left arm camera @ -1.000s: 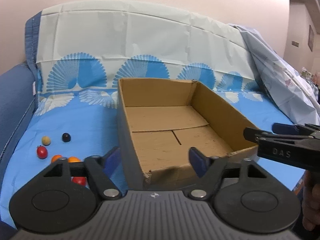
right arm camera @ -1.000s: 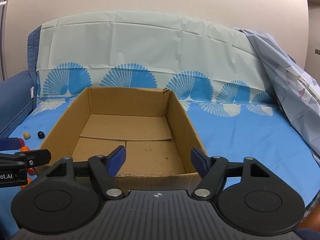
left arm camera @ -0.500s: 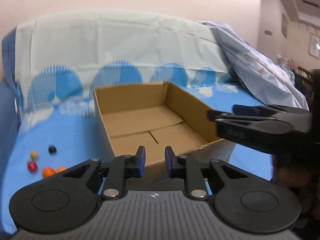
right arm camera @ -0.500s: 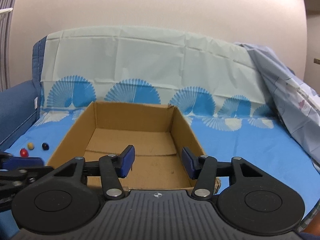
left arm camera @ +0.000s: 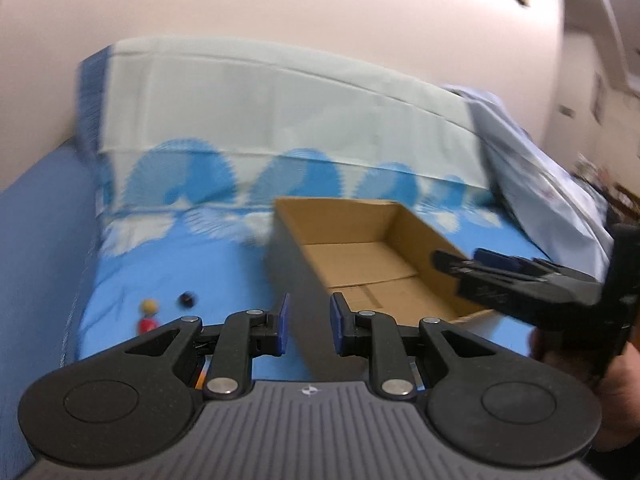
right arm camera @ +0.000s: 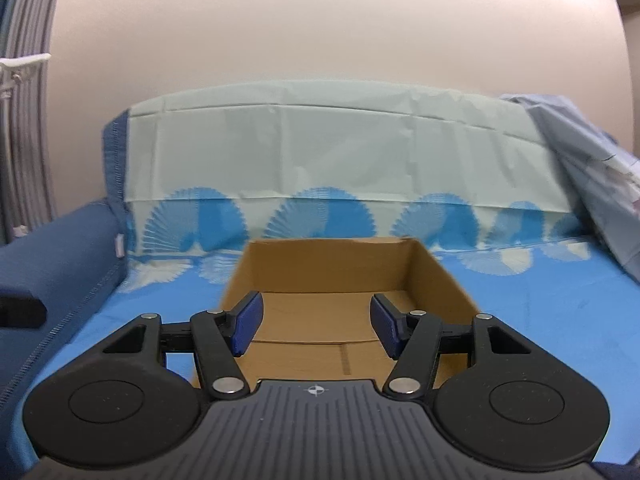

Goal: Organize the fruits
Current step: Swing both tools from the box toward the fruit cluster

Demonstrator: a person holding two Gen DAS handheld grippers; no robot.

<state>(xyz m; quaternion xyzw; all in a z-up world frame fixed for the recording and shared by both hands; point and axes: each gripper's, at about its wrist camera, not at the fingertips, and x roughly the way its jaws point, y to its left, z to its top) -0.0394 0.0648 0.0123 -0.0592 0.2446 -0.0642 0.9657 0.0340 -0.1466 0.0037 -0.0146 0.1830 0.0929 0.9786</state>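
1. An open cardboard box [left arm camera: 360, 256] is sitting on a blue patterned sheet [left arm camera: 180, 268] that is covering a couch; the box floor is showing bare in both views, with only its flaps visible inside [right arm camera: 328, 320].
2. The left gripper [left arm camera: 308, 322] is hovering over the sheet just beside the box's left wall; its blue-padded fingers [left arm camera: 283, 322] are standing a narrow gap apart, and nothing is sitting between them.
3. The right gripper [right arm camera: 316, 326] is pointing straight into the box from its near end; its blue pads [right arm camera: 248, 320] are spread moderately wide, holding nothing.
4. In the left wrist view the right gripper [left arm camera: 516, 284] is reaching in from the right above the box's right wall, and a hand [left arm camera: 616, 384] is gripping its handle at the frame edge.
5. The fruits are lying on the sheet to the left of the box, well apart from it; a small yellow one [left arm camera: 149, 305] is sitting just above a red one [left arm camera: 148, 323], the two nearly touching; a dark round one [left arm camera: 187, 300] is resting near them to the right.
6. A sliver of orange [left arm camera: 202, 372] is showing behind the left gripper's linkage; what it is cannot be told.
7. The left view is blurring noticeably, so finer detail on the fruits is not readable.
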